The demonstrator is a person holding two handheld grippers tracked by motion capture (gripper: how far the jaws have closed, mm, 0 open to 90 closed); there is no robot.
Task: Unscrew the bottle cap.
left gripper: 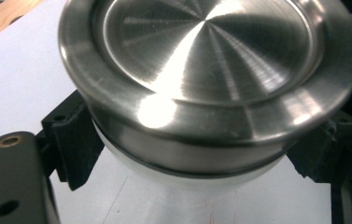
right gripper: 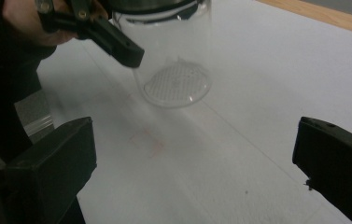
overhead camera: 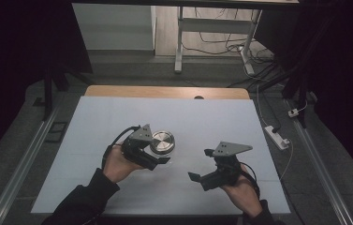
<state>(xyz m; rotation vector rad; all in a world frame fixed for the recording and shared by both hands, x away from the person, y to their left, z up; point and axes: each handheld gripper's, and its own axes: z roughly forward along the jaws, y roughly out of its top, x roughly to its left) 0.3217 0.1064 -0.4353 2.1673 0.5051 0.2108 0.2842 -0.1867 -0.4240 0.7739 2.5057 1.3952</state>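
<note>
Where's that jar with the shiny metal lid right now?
The jar stands on the white table cover, left of middle in the high view, with the left gripper closed around it just below its lid.

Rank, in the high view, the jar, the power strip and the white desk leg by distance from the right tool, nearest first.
From the right tool:
1. Jar, on the table to its left, at the left tool.
2. Power strip, on the floor right of the table.
3. Desk leg, far behind the table.
</note>
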